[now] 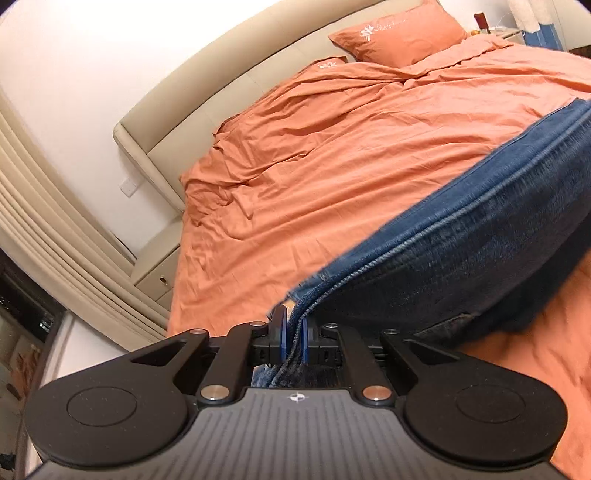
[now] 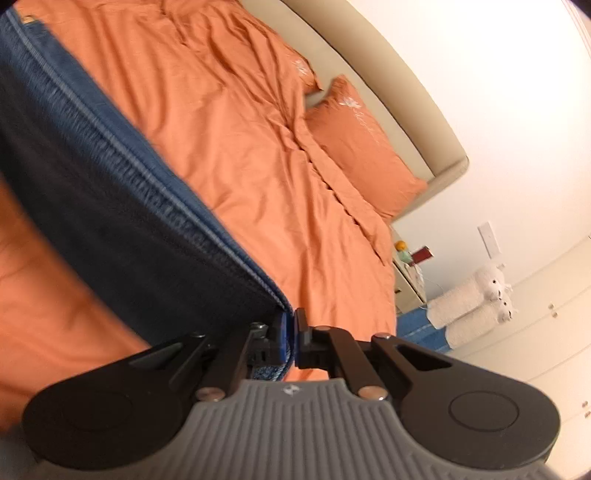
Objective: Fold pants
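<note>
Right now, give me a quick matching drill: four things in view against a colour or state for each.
Things:
1. left gripper
2. pillow
3. headboard
4. jeans

States:
A. beige
B. blue, hanging above the bed
C. shut on denim
D. orange, white logo

Pairs: 1-C, 2-D, 3-A, 4-B

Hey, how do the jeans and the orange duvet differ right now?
The jeans are dark blue denim with a stitched seam; the duvet is plain orange cloth. The jeans are lifted and stretched between the left gripper and the right gripper, both shut on the denim; the duvet lies spread on the bed, held by nothing. The jeans look taut, while the duvet is rumpled with creases. Both are soft fabric.
</note>
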`<state>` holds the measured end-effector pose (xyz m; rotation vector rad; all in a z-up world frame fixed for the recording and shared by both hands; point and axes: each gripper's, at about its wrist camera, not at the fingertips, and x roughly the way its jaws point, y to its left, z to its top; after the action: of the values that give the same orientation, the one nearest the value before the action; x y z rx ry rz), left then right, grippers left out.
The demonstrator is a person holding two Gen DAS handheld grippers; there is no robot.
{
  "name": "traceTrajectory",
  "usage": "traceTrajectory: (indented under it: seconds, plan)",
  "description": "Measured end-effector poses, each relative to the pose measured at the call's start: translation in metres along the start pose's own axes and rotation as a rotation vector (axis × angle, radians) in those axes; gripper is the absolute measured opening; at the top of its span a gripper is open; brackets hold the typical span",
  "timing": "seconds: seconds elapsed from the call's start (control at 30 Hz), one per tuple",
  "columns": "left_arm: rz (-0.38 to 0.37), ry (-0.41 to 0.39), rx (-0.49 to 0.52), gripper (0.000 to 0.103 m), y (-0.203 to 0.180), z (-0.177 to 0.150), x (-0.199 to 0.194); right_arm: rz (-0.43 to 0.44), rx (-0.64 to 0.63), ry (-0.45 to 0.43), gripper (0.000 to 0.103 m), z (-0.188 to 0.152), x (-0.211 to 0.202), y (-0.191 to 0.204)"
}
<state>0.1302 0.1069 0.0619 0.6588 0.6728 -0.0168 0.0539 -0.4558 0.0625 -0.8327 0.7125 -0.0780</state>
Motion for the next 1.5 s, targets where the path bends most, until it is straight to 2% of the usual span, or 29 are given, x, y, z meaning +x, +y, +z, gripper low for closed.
traceTrajectory:
  seconds: [0.2,0.47,0.67,0.8,0.97,1.07,1.2,1.33,1.5]
  plan:
    - [0.03,0.037,0.087,0.008,-0.014,0.035,0.062,-0.032,-0.053,0.094,0.0,0.03,0.071,0.014]
    - [0.026,0.139,0.127,0.008,-0.022,0.068,0.173,0.002,-0.067,0.182,0.0,0.077,0.192,0.03]
    - [-0.026,0.251,0.137,0.008,-0.045,0.064,0.265,0.064,-0.116,0.252,0.0,0.094,0.284,0.061]
    - [-0.054,0.312,0.147,0.008,-0.06,0.05,0.309,0.098,-0.151,0.296,0.0,0.095,0.333,0.089]
    - [-0.074,0.319,0.113,0.009,-0.063,0.038,0.326,0.124,-0.157,0.313,0.0,0.091,0.365,0.107]
    - [-0.06,0.277,0.076,0.008,-0.057,0.039,0.31,0.12,-0.145,0.302,0.0,0.089,0.364,0.104]
    - [-0.069,0.185,-0.058,0.008,-0.026,0.049,0.271,0.081,-0.103,0.239,0.0,0.089,0.337,0.08]
    - [-0.077,0.223,-0.048,0.009,-0.023,0.064,0.281,0.09,0.009,0.239,0.0,0.097,0.33,0.061]
    - [-0.087,0.271,-0.038,0.009,-0.035,0.064,0.308,0.079,0.021,0.293,0.0,0.104,0.357,0.07]
